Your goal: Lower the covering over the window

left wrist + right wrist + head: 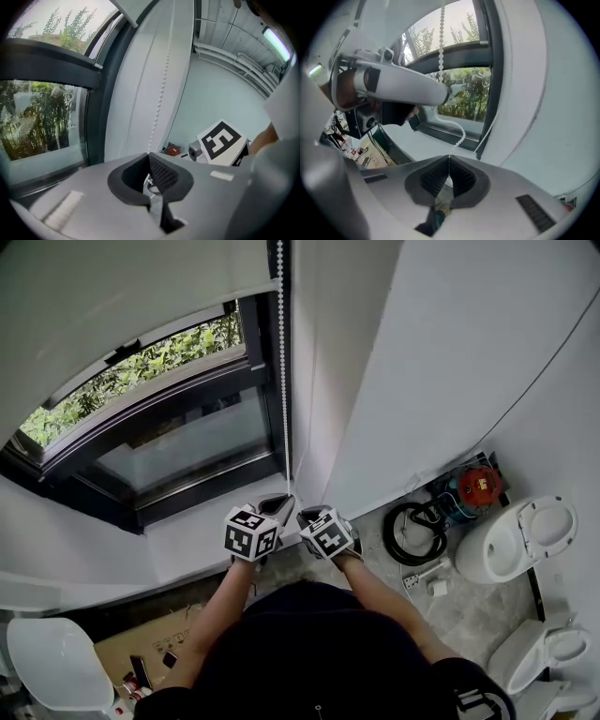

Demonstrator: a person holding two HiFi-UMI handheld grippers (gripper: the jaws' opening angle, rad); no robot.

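A pale roller blind (122, 306) covers the upper part of the window (178, 427). Its white bead chain (281, 352) hangs down the dark frame at the window's right side. My left gripper (278, 507) is shut on one strand of it; in the left gripper view the bead chain (161, 93) runs straight down into the closed left gripper (149, 155). Just to its right, my right gripper (305, 517) is also shut. In the right gripper view a slack loop of bead chain (461, 133) drops from the left gripper (444, 93) into the closed right gripper (449, 158).
A white window sill (187, 540) lies below the glass. On the floor to the right are a coiled black hose (412, 532), a red and blue machine (478, 486) and two white toilets (520, 540) (553, 652). A cardboard box (155, 643) sits at lower left.
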